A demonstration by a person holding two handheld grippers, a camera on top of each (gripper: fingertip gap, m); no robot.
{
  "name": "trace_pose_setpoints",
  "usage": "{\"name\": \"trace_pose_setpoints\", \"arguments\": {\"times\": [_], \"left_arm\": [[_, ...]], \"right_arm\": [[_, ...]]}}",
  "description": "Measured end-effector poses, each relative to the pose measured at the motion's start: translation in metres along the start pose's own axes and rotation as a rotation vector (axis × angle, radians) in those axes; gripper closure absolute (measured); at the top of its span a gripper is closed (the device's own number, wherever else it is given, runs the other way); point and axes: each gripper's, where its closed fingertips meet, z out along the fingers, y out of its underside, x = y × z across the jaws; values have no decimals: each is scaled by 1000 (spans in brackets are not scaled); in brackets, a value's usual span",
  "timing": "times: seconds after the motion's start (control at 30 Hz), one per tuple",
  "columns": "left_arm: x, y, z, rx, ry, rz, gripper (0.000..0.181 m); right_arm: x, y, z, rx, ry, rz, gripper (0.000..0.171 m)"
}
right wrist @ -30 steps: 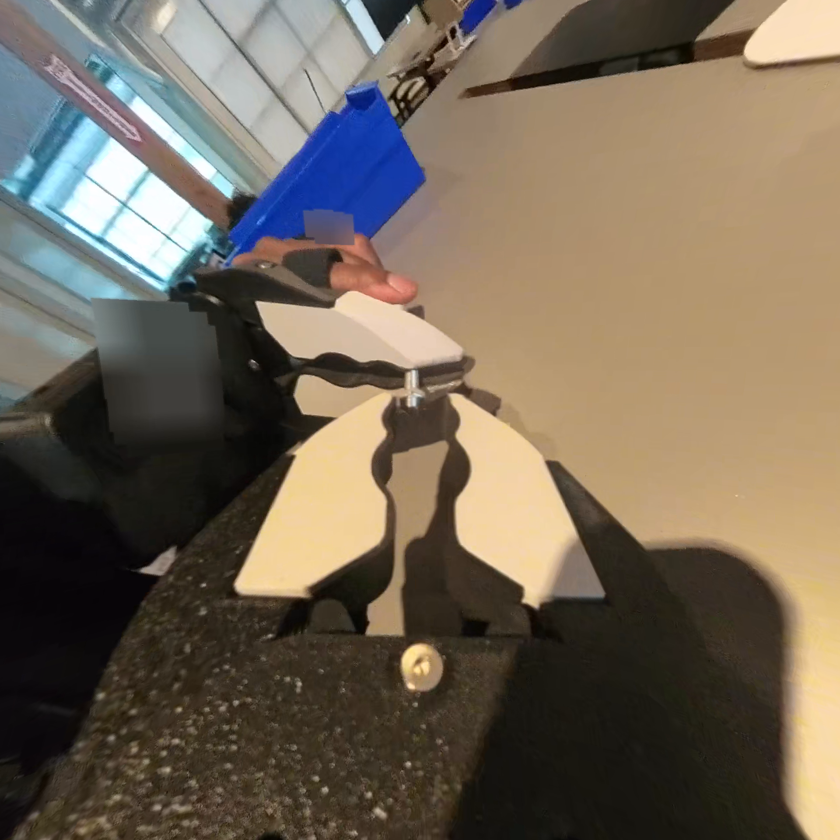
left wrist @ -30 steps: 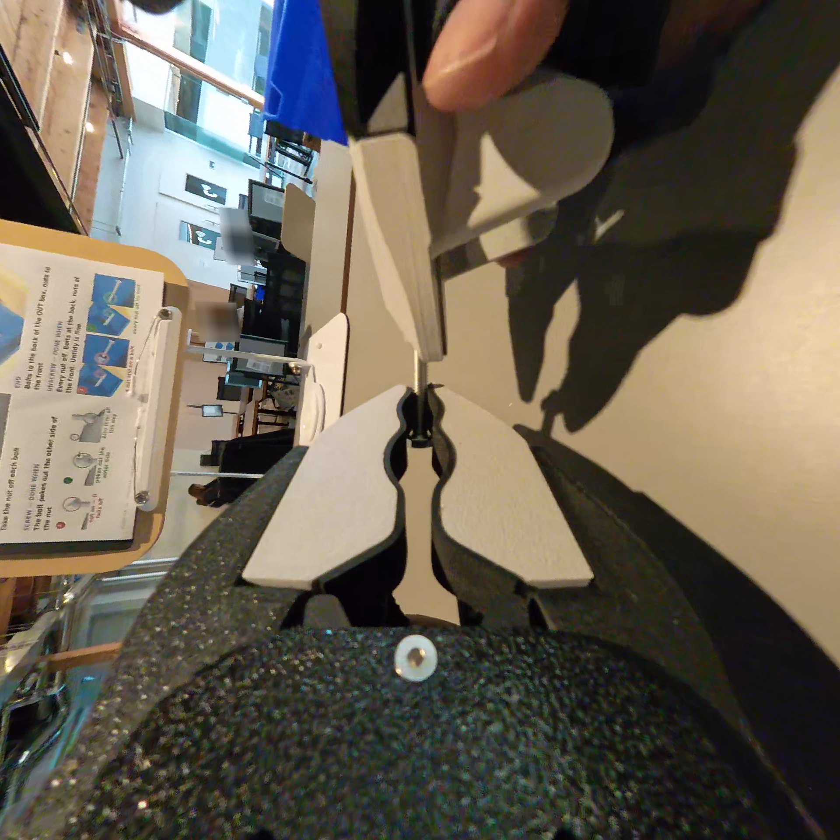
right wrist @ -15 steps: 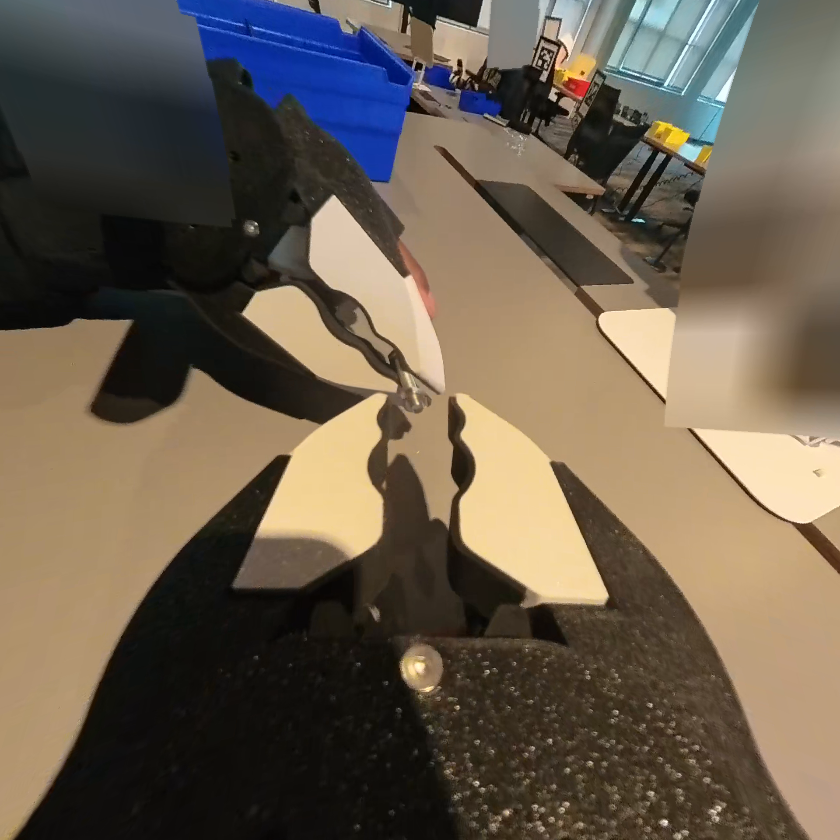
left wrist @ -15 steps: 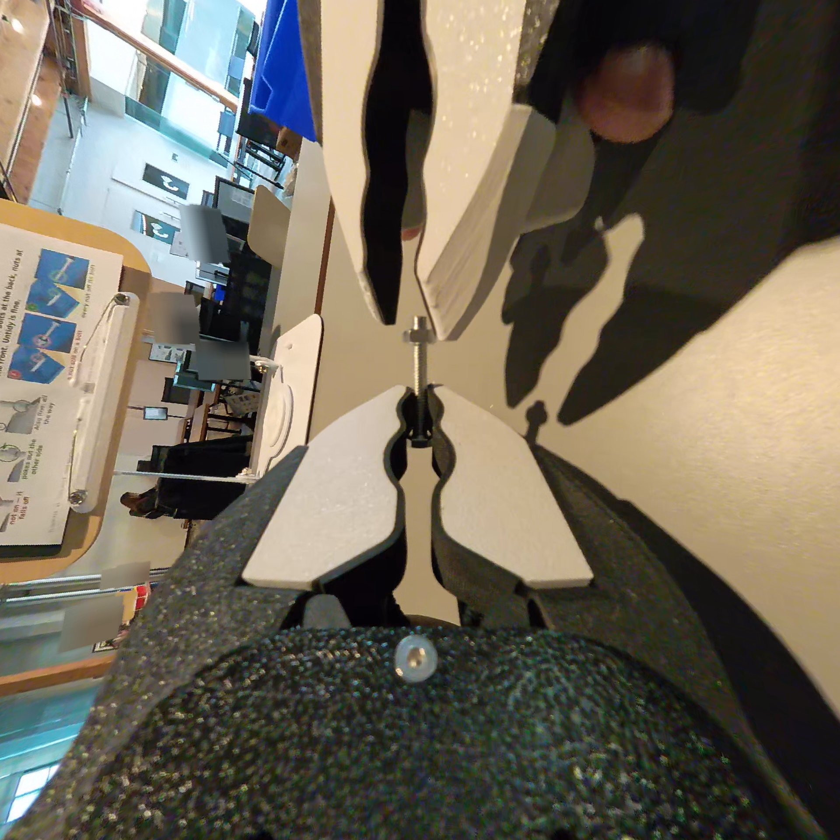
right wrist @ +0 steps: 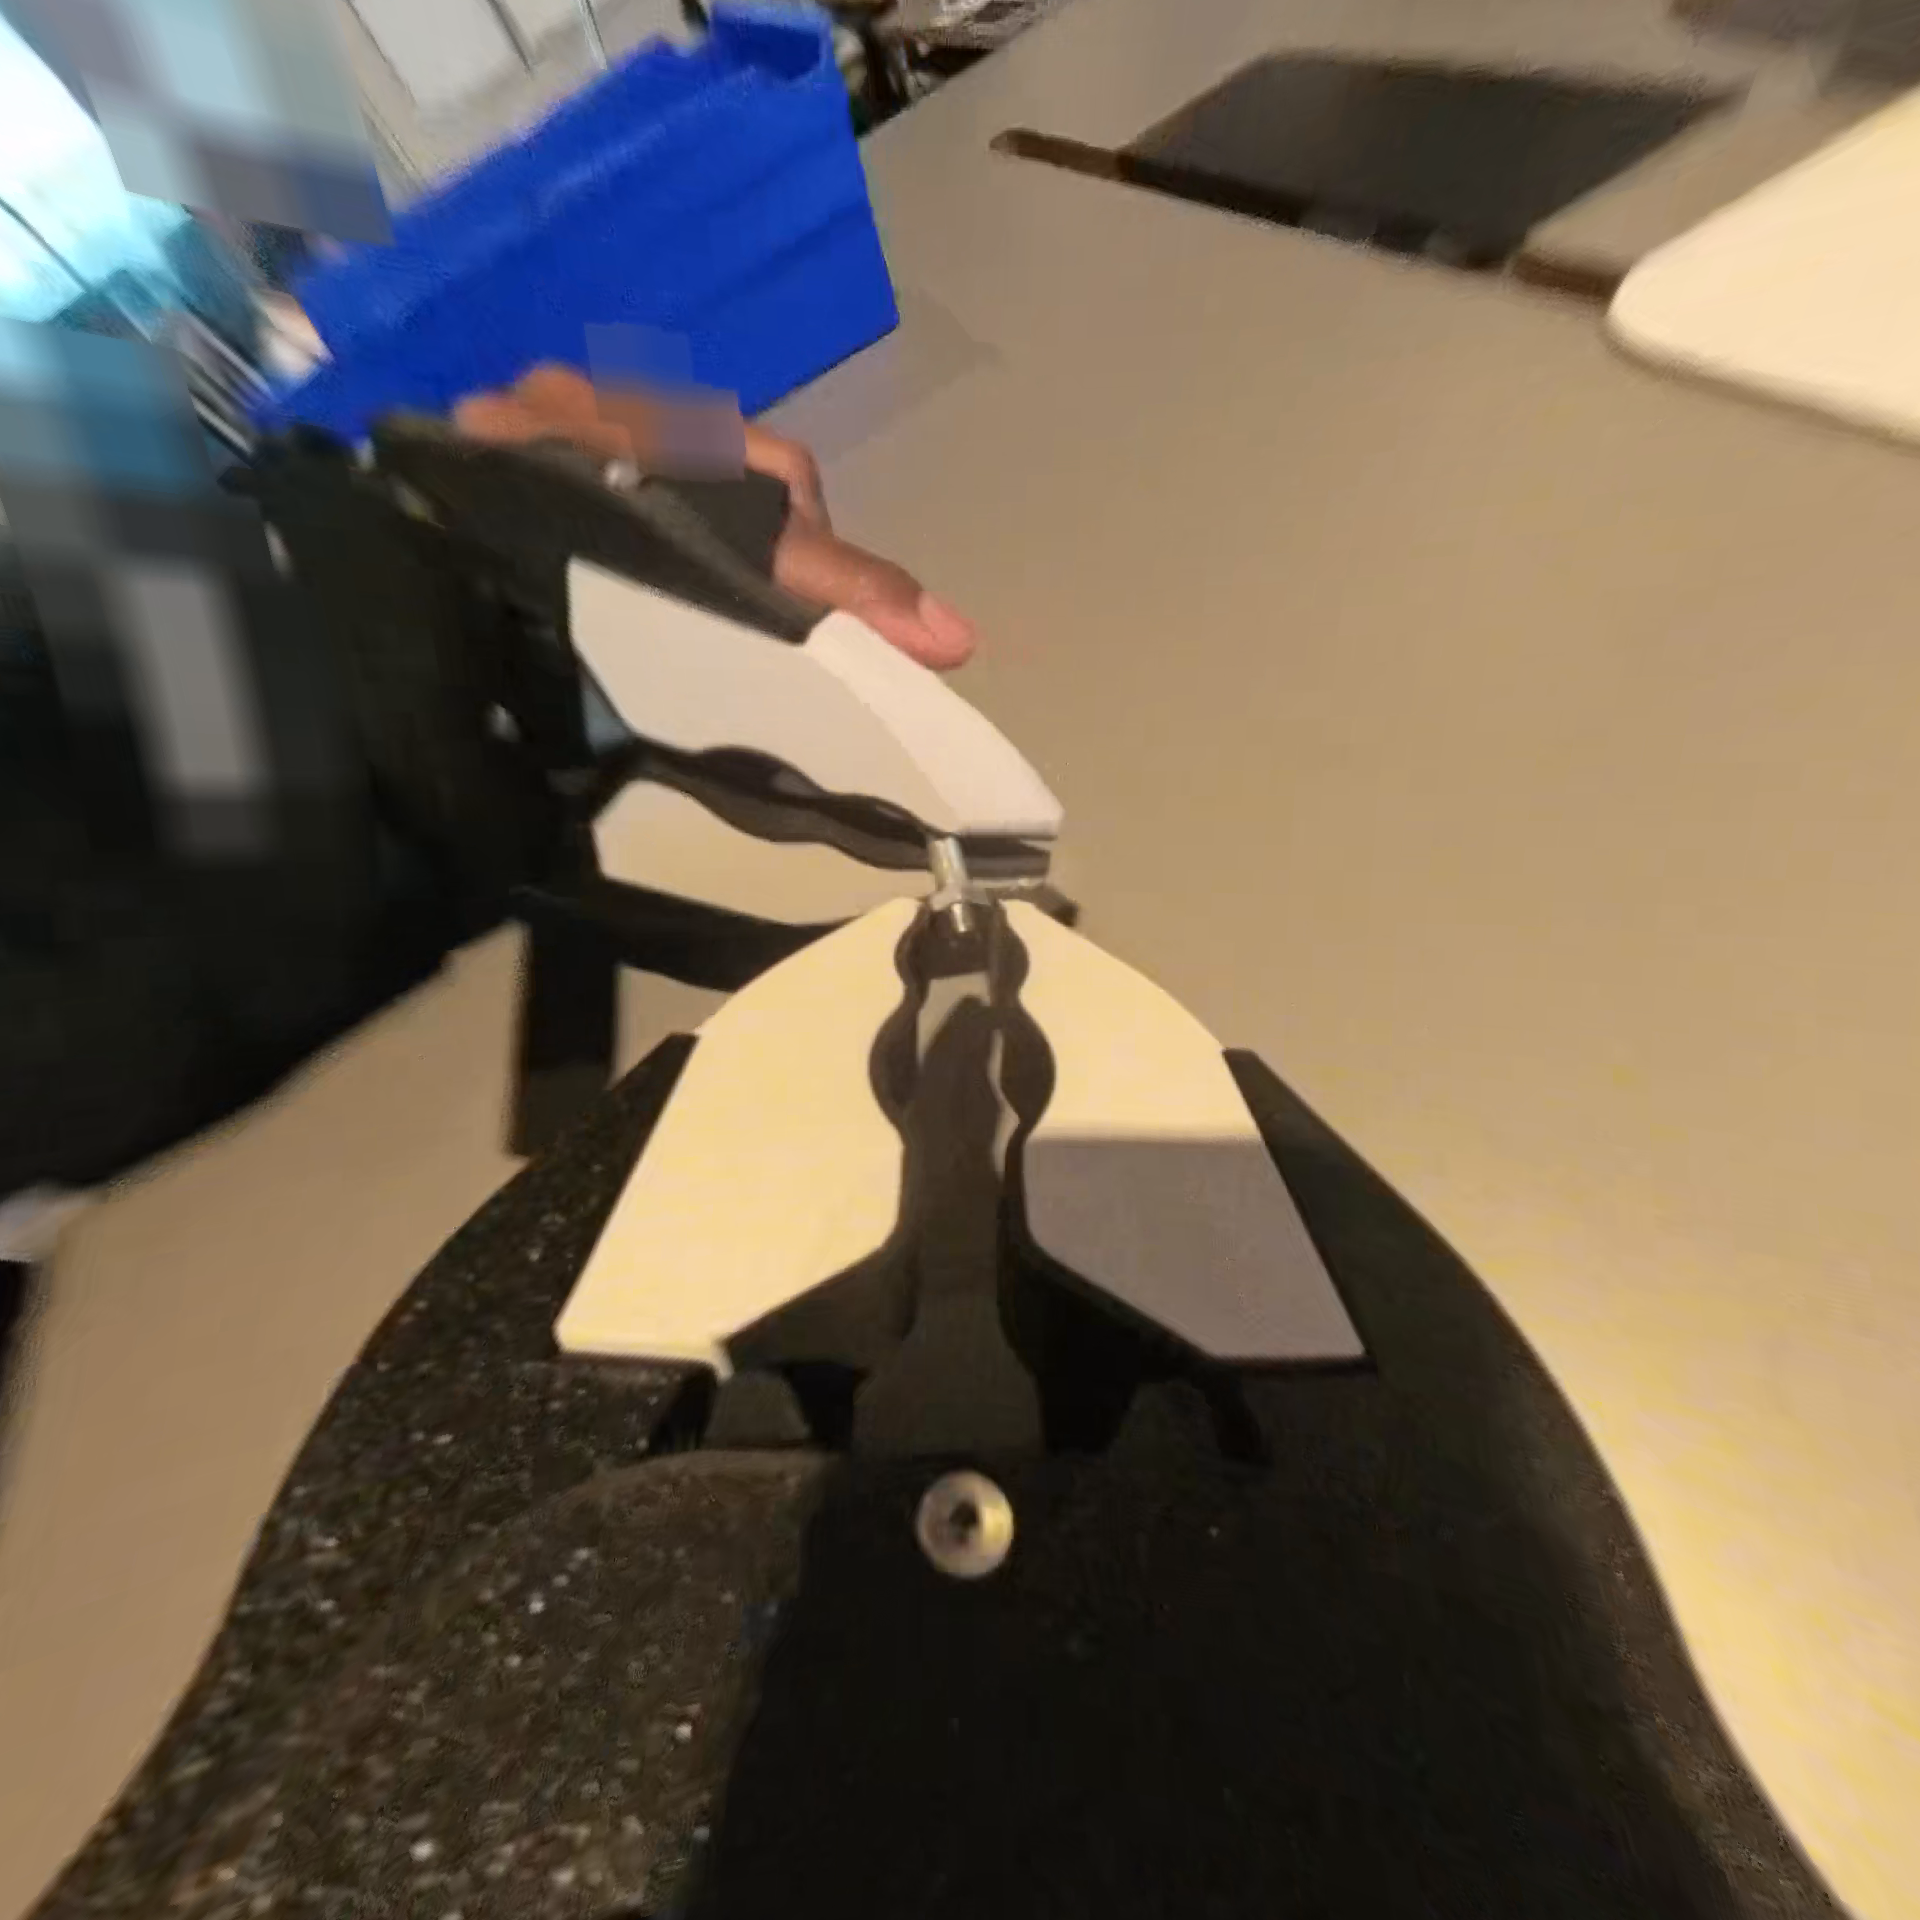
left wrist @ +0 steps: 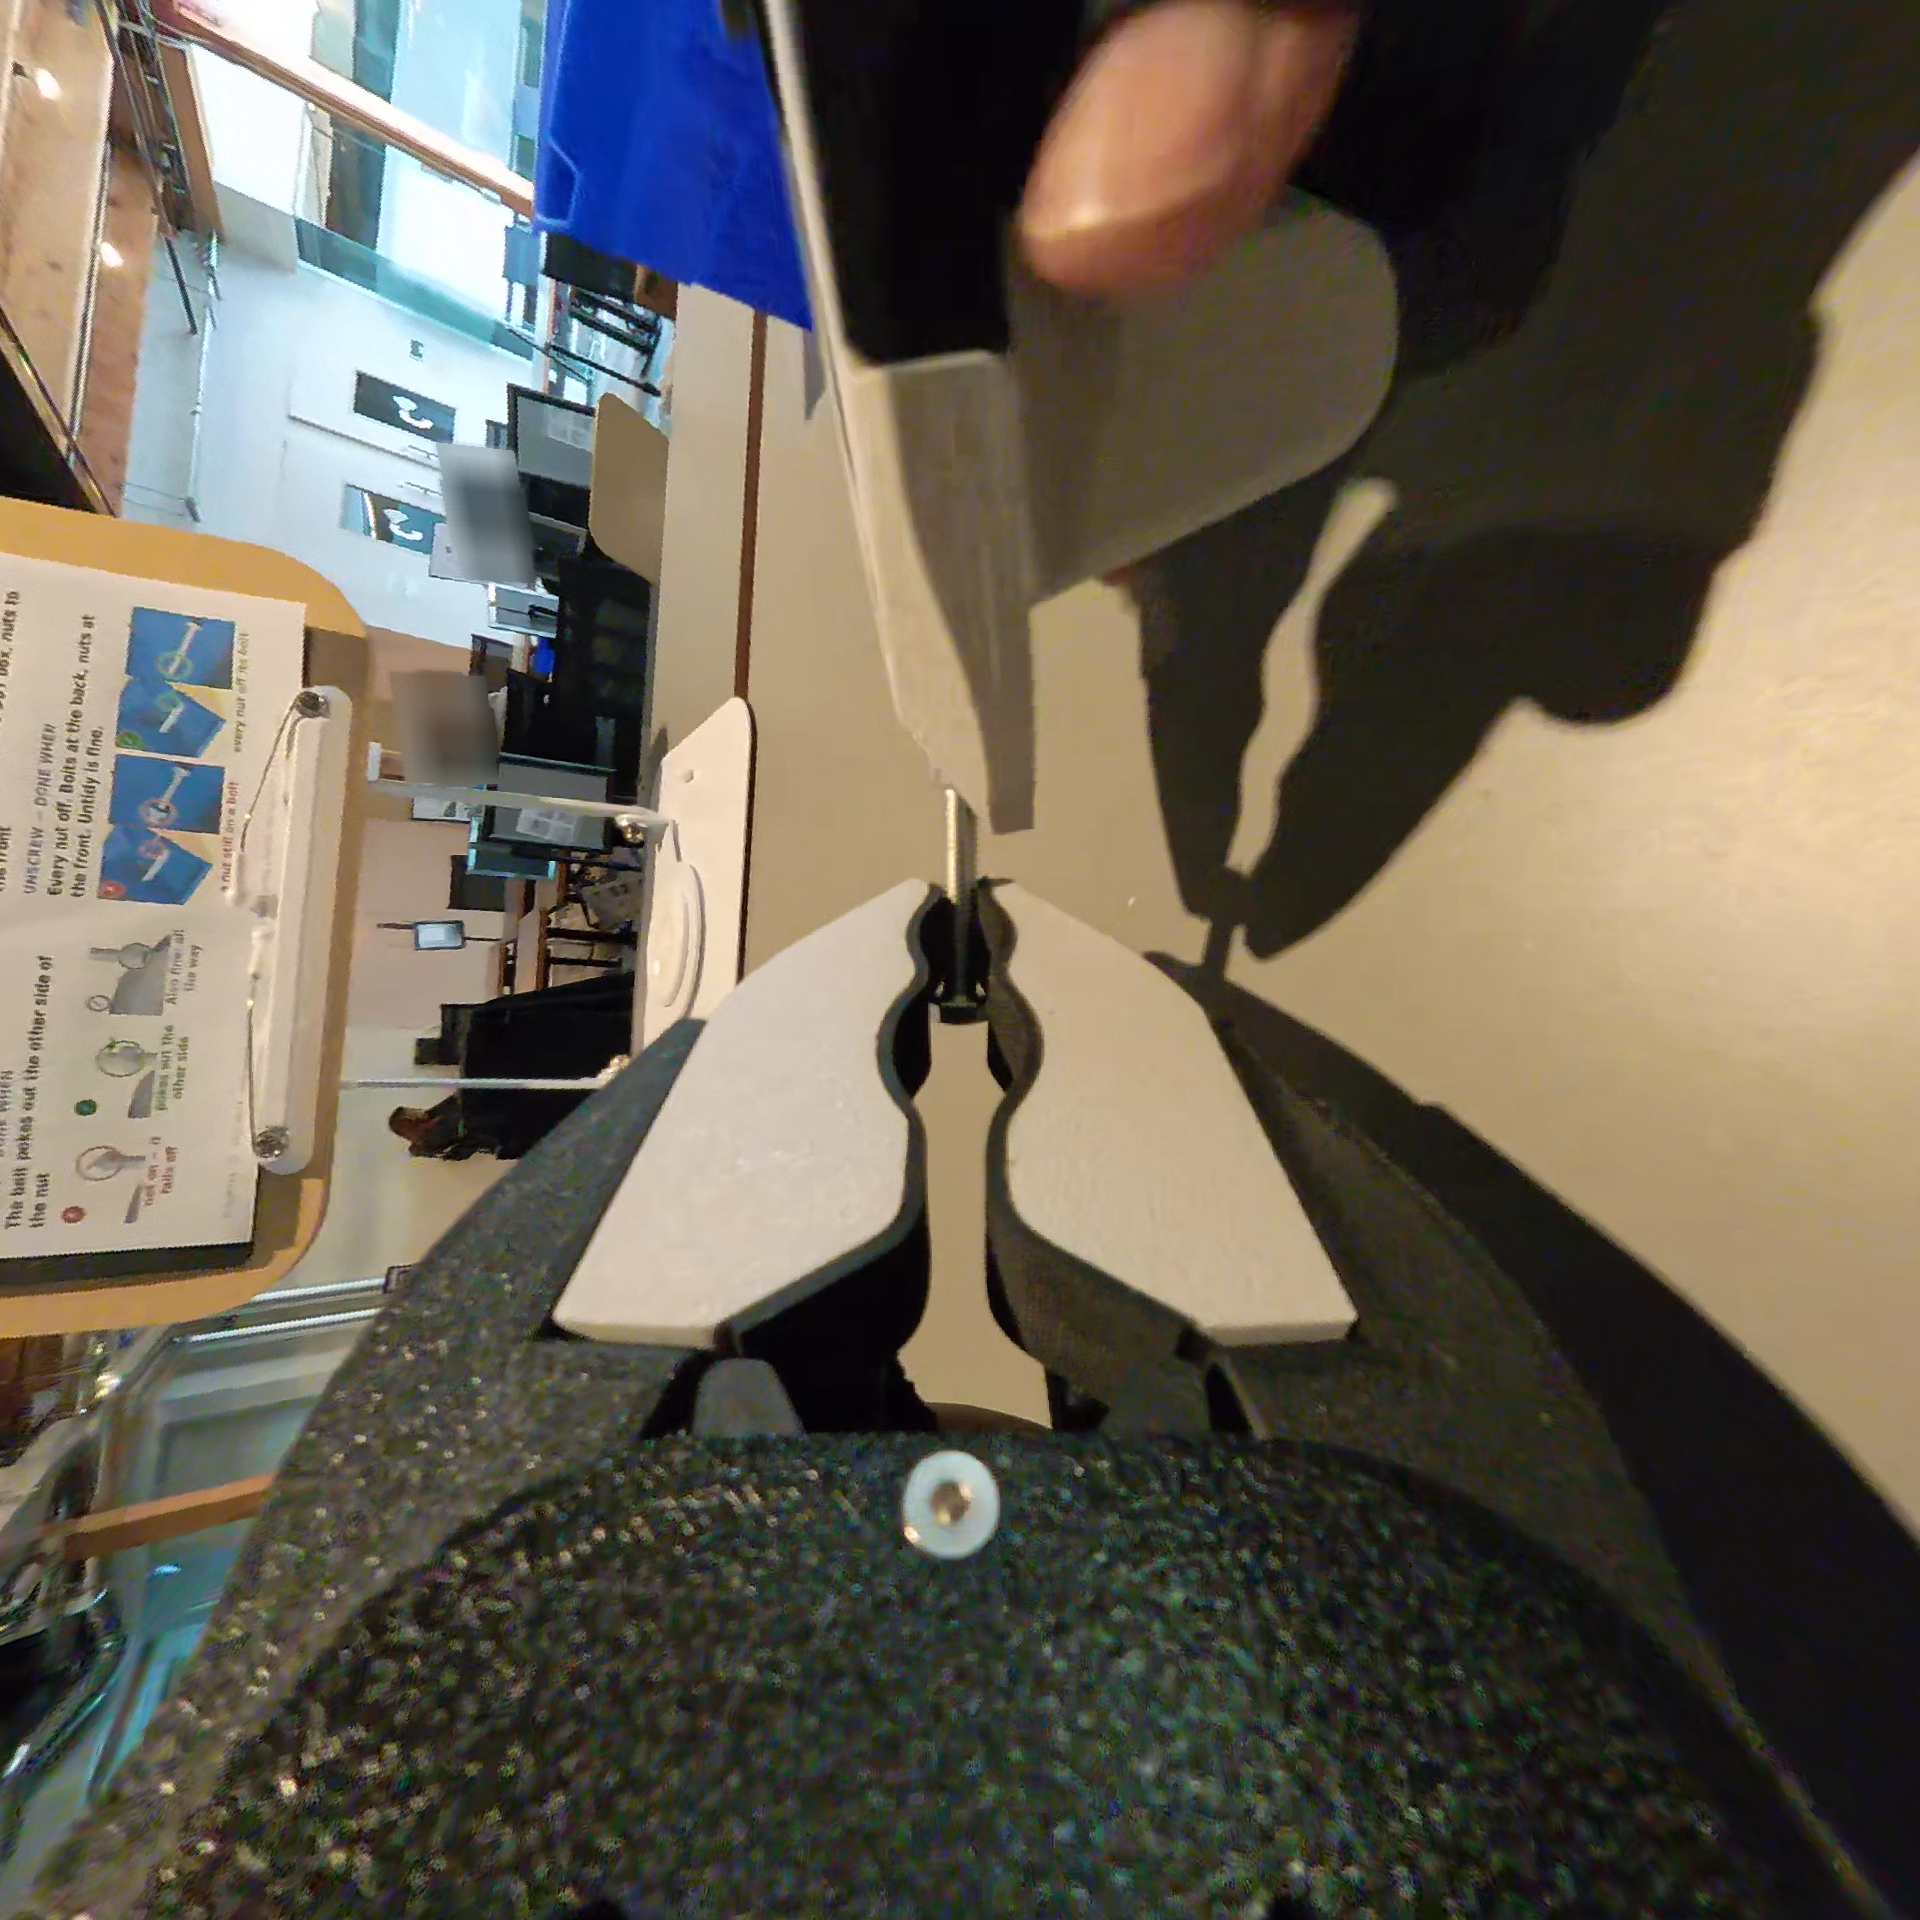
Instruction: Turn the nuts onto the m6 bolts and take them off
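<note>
My left gripper point(left wrist: 961, 894) is shut on a small silver bolt point(left wrist: 958, 935), head toward the camera and threaded shaft pointing away. My right gripper point(left wrist: 982, 800) comes in from above, seen edge-on, and its fingertips cover the shaft's far end, hiding the nut there. In the right wrist view my right gripper point(right wrist: 961, 920) is closed on the nut point(right wrist: 956, 906) at the bolt's point(right wrist: 943, 860) end. The left gripper point(right wrist: 1003, 831) holds the bolt from the left, a person's hand behind it. Both are held above the beige table point(right wrist: 1455, 727).
A blue bin point(right wrist: 623, 260) stands at the back of the table and shows in the left wrist view point(left wrist: 665, 135). A white board point(right wrist: 1787, 281) and a dark mat point(right wrist: 1403, 145) lie far right. An instruction sheet on a wooden board point(left wrist: 135, 914) stands off to the left.
Half a second ago my right gripper was open around the nut and rolled the other way. It has rolled back and closed on the nut. The left gripper kept holding the bolt still.
</note>
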Motion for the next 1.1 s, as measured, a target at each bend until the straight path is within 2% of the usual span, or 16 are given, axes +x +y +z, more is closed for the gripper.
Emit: {"name": "trace_pose_setpoints", "arguments": {"times": [0.07, 0.13, 0.2, 0.3, 0.4, 0.5, 0.77, 0.87, 0.97, 1.03, 1.1], "left_arm": [[-1, -2, 0, 12, -3, -12, 176], [-2, -3, 0, 23, -6, -31, 176], [-4, -1, -1, 25, -12, -50, 176], [-5, 0, -1, 30, -10, -68, 176], [-2, -1, -1, 35, 8, -71, 176], [1, -3, -1, 42, 24, -74, 176], [7, -6, -1, 61, 67, -84, 176], [7, -8, -1, 71, 66, -87, 176], [6, -7, -1, 59, 54, -76, 176], [4, -6, -1, 52, 39, -65, 176], [4, -5, -1, 43, 34, -54, 176]], "right_arm": [[-2, -2, -2, 28, -95, 143, 161], [-1, -5, -5, 47, -111, 133, 153], [6, -6, -8, 51, -43, 34, 134], [11, -7, -11, 45, 68, -211, 126], [11, -8, -13, 44, 167, -441, 128], [7, -8, -13, 46, 208, -585, 134], [-4, -6, -10, 57, 216, -755, 151], [0, 0, -6, 6, 233, -748, 159], [1, 0, -4, -6, 210, -646, 160], [0, 0, -4, -16, 149, -463, 160], [-1, 1, -3, -23, 55, -188, 160]]}}
